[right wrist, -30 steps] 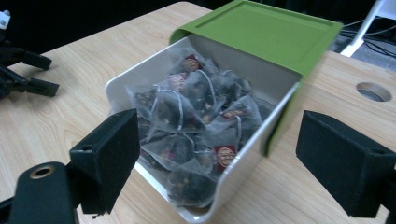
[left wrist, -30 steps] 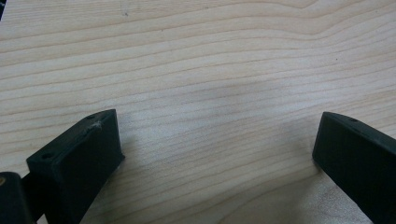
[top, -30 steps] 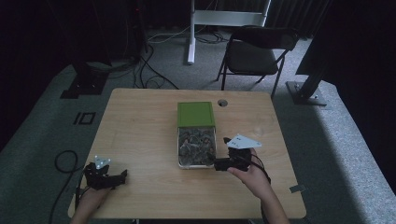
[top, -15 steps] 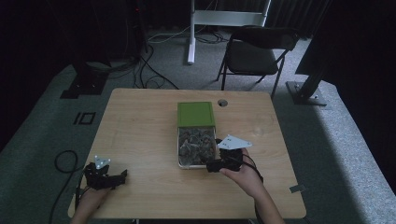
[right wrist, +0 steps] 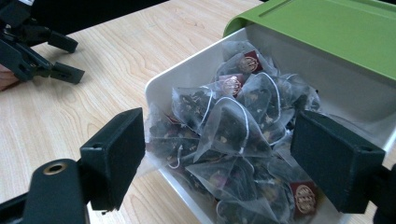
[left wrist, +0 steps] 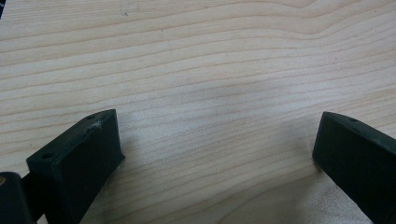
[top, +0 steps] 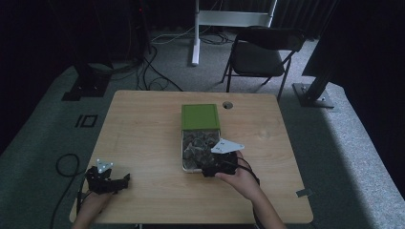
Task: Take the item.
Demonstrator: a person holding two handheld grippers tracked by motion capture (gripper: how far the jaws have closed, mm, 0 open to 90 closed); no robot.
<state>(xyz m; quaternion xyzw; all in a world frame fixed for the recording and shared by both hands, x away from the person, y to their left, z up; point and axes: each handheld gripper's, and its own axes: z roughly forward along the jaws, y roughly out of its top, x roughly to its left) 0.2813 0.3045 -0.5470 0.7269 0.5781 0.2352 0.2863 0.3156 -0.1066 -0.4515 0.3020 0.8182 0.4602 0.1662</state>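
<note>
A white box (top: pixel 183 157) sits mid-table with a green lid (top: pixel 200 116) over its far half. Its open near half holds several pyramid tea bags (top: pixel 195 145) with dark red tags. My right gripper (top: pixel 204 168) is at the box's near right corner, with its grey plate above the rim. In the right gripper view, that gripper (right wrist: pixel 219 140) is open, its jaws spread on either side of the tea bags (right wrist: pixel 229 126), touching none. The box rim (right wrist: pixel 182 70) and lid (right wrist: pixel 327 28) lie ahead. My left gripper (top: pixel 119 180) rests open at the near left over bare wood (left wrist: pixel 215 93).
The wooden table (top: pixel 143 124) has a round cable hole (top: pixel 227 105) behind the box. A folding chair (top: pixel 260 52) stands beyond the far edge, and cables lie on the floor. The left gripper (right wrist: pixel 37 46) shows at the top left of the right gripper view.
My right gripper has moved left, from beside the box to over its near right corner. The left gripper has stayed put.
</note>
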